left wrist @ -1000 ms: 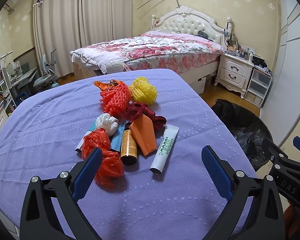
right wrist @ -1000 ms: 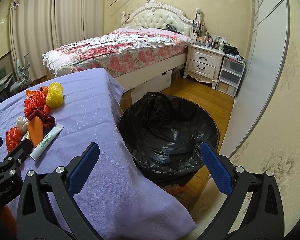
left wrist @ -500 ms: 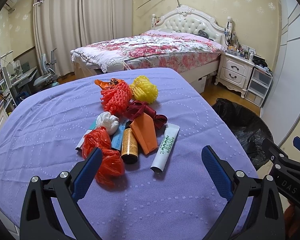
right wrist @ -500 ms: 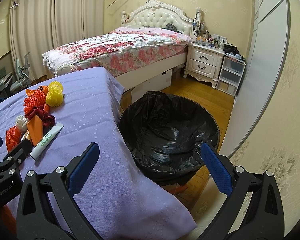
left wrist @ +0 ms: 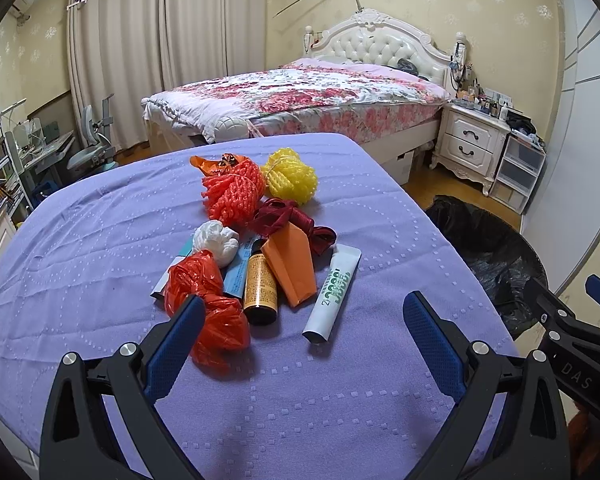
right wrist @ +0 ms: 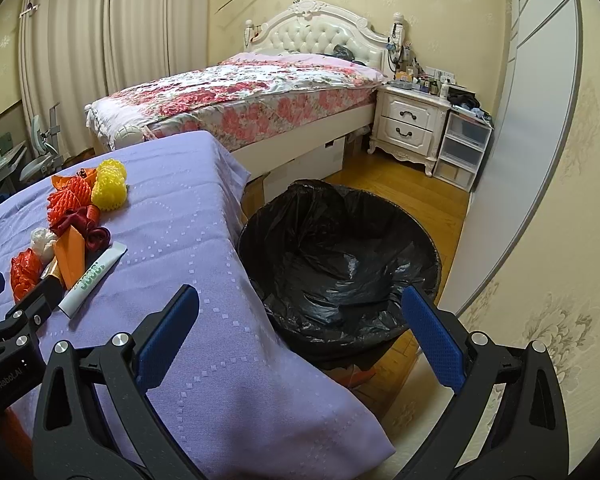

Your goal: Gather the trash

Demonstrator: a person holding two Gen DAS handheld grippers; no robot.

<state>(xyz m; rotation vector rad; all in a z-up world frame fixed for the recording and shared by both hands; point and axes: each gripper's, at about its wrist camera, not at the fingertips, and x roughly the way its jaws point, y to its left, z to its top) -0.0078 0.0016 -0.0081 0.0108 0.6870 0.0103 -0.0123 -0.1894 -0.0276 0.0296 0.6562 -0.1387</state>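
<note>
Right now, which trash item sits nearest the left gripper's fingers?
The crumpled red plastic bag, lying right against the left gripper's left fingertip; the white tube and brown bottle lie farther ahead.

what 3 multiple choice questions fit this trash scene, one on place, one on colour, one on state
1. Where is the trash bin?
A. on the bed
B. on the floor beside the table
C. on the nightstand

2. What colour is the table cloth?
A. green
B. white
C. purple

3. How do the left gripper's jaws stand?
A. wide open, empty
B. shut on the tube
C. shut on the red bag

Answers: 1 B, the black-lined bin stands by the table's edge; 2 C, the cloth is purple; 3 A, nothing sits between the blue pads.
</note>
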